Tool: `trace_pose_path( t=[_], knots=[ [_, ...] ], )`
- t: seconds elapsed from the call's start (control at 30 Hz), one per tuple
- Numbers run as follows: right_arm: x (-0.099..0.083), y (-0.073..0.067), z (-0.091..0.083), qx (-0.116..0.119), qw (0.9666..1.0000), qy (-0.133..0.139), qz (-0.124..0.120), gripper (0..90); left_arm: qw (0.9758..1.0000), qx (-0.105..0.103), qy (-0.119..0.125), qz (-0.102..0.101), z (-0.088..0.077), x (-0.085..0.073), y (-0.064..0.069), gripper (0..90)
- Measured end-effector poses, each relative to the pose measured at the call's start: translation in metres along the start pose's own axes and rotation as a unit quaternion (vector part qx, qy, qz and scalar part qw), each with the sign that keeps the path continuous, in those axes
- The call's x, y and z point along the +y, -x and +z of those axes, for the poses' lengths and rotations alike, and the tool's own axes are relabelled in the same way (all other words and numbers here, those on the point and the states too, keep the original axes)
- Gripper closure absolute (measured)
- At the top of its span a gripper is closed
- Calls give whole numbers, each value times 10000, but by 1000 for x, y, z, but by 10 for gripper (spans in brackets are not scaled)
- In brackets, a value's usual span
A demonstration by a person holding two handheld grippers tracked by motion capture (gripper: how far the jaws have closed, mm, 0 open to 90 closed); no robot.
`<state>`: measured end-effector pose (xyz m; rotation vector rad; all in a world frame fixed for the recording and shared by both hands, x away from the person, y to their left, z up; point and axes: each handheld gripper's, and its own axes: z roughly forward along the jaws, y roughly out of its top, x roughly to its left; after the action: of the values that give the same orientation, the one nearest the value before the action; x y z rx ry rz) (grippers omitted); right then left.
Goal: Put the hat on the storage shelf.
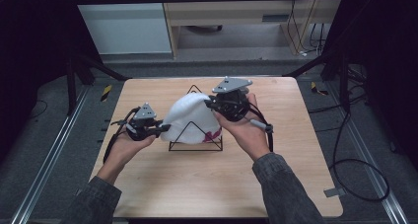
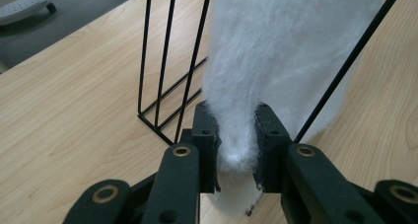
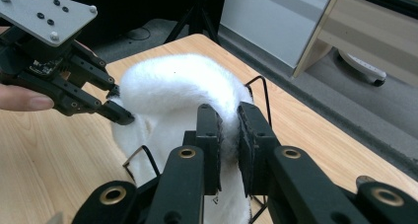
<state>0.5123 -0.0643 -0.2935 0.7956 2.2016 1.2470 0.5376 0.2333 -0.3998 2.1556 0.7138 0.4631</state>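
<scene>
the left claw [image 1: 158, 129] is clamped on one edge of the fluffy white cloth [image 1: 192, 116], and the right claw [image 1: 209, 104] pinches its opposite edge. the cloth stretches between the two claws, draped over the black wire rack [image 1: 195, 144] that stands on the wooden worktop [image 1: 207, 179] just below both claws.

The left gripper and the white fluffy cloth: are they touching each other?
Touching. In the left gripper view, the left gripper has both jaws pressed on a fold of the white fluffy cloth, with no gap.
</scene>
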Motion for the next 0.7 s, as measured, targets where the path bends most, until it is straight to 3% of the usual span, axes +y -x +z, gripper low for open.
trace_pose_path(
  t=[0.7],
  knots=[
    [-12,-8,11,214,9996,-206,1,797,9998,-49,-201,-77,9,-17,0,739]
  ],
)
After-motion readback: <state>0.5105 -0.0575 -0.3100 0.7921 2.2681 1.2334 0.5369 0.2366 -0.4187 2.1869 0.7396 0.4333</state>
